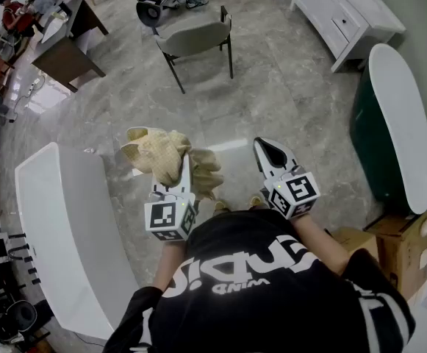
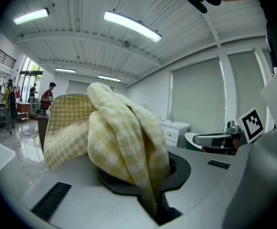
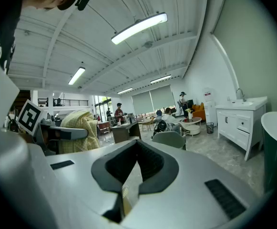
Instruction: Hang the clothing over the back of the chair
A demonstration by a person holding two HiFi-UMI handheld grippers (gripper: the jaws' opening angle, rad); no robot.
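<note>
A yellow checked garment point(image 1: 162, 153) is bunched in a wad above the floor, with my left gripper point(image 1: 186, 169) shut on it. In the left gripper view the cloth point(image 2: 114, 137) fills the space between the jaws and drapes out to the left. My right gripper point(image 1: 270, 153) is beside it on the right, shut with nothing in it; its own view shows the bare pads point(image 3: 150, 163). The grey chair point(image 1: 195, 39) stands on the floor well ahead of both grippers, its back nearest to me; it also shows in the right gripper view point(image 3: 169, 138).
A long white table point(image 1: 66, 226) runs along my left, and a white oval table point(image 1: 404, 116) stands on my right. A white cabinet point(image 1: 345, 13) is at the far right, a brown desk point(image 1: 62, 50) at the far left, and cardboard boxes point(image 1: 389, 241) at right. People sit in the background.
</note>
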